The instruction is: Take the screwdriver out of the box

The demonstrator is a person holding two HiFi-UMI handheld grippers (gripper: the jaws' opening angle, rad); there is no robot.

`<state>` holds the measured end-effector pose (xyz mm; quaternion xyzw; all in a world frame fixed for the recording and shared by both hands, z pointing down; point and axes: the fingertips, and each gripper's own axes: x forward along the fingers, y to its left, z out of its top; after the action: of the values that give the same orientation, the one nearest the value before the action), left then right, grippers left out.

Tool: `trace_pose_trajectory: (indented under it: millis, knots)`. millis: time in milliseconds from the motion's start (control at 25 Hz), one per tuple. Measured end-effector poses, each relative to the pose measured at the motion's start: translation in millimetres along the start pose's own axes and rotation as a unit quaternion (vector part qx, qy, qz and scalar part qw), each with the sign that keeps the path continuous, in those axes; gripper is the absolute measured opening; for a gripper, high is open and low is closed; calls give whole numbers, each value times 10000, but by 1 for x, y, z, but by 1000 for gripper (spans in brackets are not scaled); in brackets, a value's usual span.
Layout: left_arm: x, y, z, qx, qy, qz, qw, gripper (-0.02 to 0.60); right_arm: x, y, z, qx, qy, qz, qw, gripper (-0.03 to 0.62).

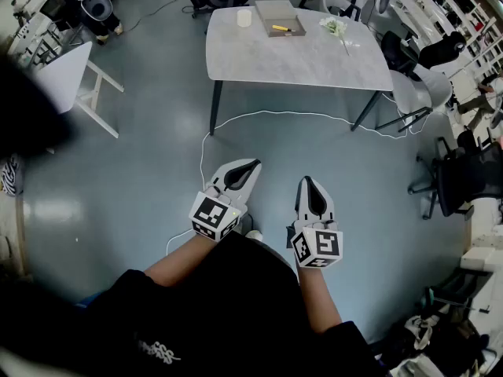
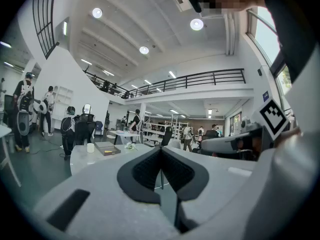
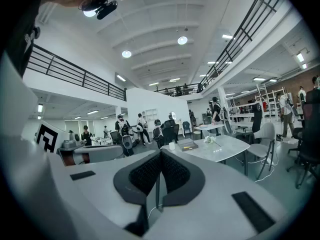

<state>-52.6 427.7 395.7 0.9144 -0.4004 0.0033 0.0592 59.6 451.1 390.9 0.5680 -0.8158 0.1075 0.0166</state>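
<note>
Head view: left tongs (image 1: 252,164), right tongs (image 1: 306,181) closed, empty; open floor (image 1: 330,155) before table (image 1: 299,69) edge; screwdriver (image 1: 281,28) in box (image 1: 269,7).

No text could be read anywhere. White print was seen on the person's dark garment (image 1: 157,350), too small to be made out.

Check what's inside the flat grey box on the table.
A yellow-handled screwdriver lies in the flat grey box; nothing else shows, and whatever is under the screwdriver is covered.
</note>
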Motion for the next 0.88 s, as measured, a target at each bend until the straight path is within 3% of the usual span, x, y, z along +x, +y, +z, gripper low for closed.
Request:
trace_pose_trajectory:
  millis: [160,320,480,880]
  knots:
    - [15,-13,-8,34,-5,-55,10000,17,-10,-22,-5,61,-173,-70,9998,11]
    - [32,-27,-13,-47,38,-202,9998,17,-14,-49,-16,81,-39,-246,9997,12]
    - [60,-30,-22,-85,166,-423,9989,17,-1,-82,-14,393,-79,-409,9984,12]
    - [183,36,-28,-221,270,-909,9953,17,98,-160,-3,676,-161,-747,9948,12]
